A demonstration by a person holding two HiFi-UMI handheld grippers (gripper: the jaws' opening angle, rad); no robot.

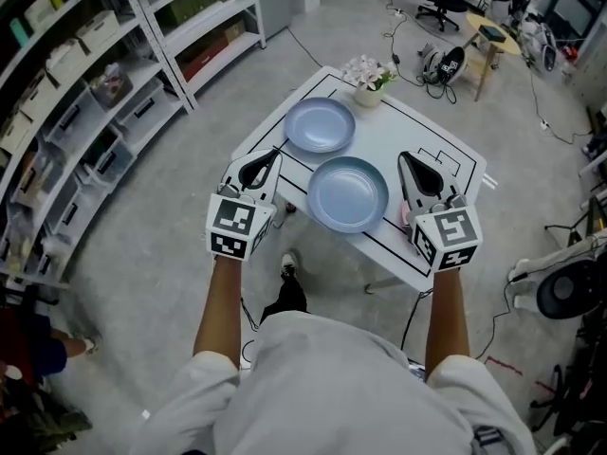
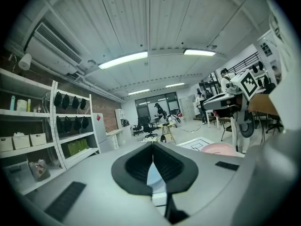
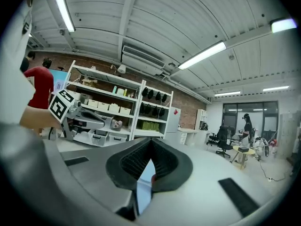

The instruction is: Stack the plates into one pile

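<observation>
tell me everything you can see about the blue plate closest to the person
The nearer plate is round, pale blue, shallow with a raised rim, smooth like plastic or glazed ceramic. It is empty and lies flat on the white table close to its near edge, between the left tool and right tool, neither holding it. The second plate sits just beyond it.
</observation>
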